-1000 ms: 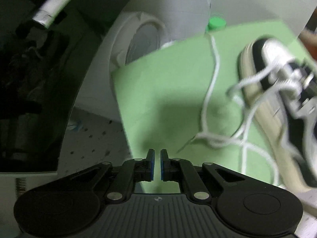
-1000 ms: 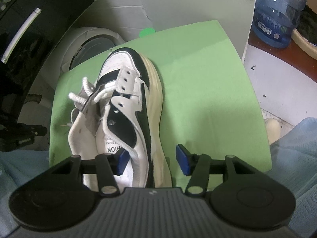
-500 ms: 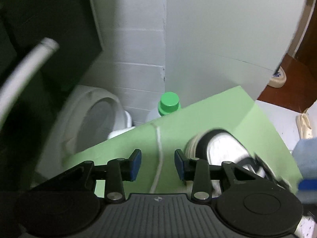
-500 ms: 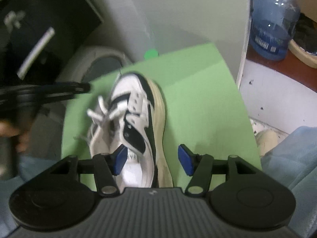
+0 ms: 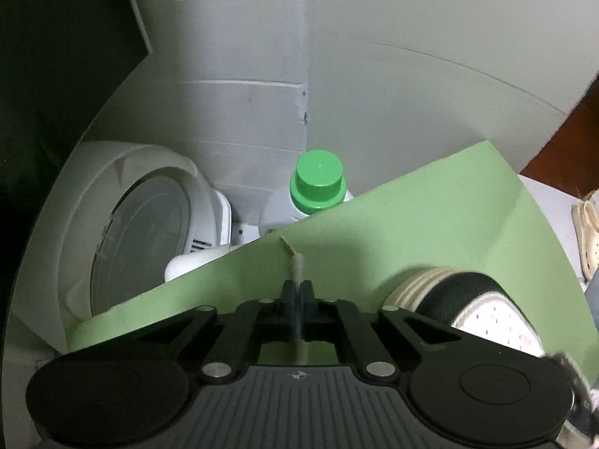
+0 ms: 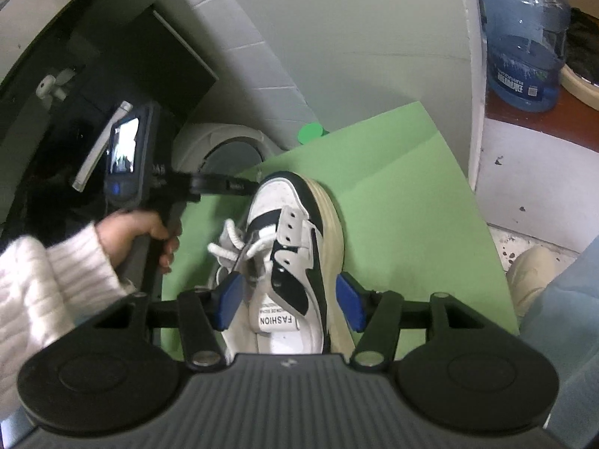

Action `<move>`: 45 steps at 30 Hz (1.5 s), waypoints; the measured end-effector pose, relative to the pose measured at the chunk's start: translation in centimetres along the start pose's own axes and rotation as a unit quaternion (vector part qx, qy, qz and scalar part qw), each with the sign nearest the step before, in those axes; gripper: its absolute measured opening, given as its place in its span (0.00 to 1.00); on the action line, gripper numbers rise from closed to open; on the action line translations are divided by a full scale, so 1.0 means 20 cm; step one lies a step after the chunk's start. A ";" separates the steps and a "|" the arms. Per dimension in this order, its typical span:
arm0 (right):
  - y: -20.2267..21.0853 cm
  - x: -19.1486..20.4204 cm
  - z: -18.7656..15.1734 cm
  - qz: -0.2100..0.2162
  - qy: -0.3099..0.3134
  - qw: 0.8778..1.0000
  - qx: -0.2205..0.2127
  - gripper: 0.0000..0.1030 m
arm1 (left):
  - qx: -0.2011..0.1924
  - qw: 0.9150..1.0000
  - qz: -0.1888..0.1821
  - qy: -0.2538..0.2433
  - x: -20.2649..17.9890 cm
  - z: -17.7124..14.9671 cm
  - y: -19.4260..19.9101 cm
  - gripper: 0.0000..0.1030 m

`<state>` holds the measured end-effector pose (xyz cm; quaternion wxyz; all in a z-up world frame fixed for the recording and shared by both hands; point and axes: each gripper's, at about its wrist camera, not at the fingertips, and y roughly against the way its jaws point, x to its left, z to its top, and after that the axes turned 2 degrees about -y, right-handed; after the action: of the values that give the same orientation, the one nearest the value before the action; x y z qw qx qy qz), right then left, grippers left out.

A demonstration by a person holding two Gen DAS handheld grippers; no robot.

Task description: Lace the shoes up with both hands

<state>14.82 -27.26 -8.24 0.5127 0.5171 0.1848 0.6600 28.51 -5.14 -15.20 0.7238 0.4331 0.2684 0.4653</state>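
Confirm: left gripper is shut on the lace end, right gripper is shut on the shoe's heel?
Not quite. The left gripper is shut on the lace end, as the left wrist view shows. The right gripper is open in the right wrist view: its pads straddle the shoe near the tongue without clamping it.

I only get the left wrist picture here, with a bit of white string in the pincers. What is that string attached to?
Observer: The shoelace runs back to the sneaker, loosely laced at its lower eyelets.
Visitor: And the other pincers?
Observer: The right gripper is open, its pads either side of the sneaker's heel.
Visitor: Who holds mine?
Observer: A hand in a white knit sleeve grips the left gripper handle.
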 end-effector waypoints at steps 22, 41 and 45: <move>0.14 -0.01 -0.01 -0.017 0.004 0.996 -0.090 0.66 | -0.035 0.999 0.002 -0.005 0.00 -0.19 0.14 0.29; 0.04 -0.01 0.08 0.004 -0.017 0.998 -0.065 0.66 | -0.040 0.998 -0.004 -0.042 0.00 -0.07 0.03 0.04; 0.07 -0.02 0.10 0.015 -0.024 0.997 -0.075 0.66 | -0.101 0.994 -0.016 -0.034 0.00 -0.08 0.35 0.04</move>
<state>15.83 -28.71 -6.57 0.5443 0.4954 0.1147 0.6672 24.05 -3.24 -9.79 0.7797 0.3693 0.2019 0.4635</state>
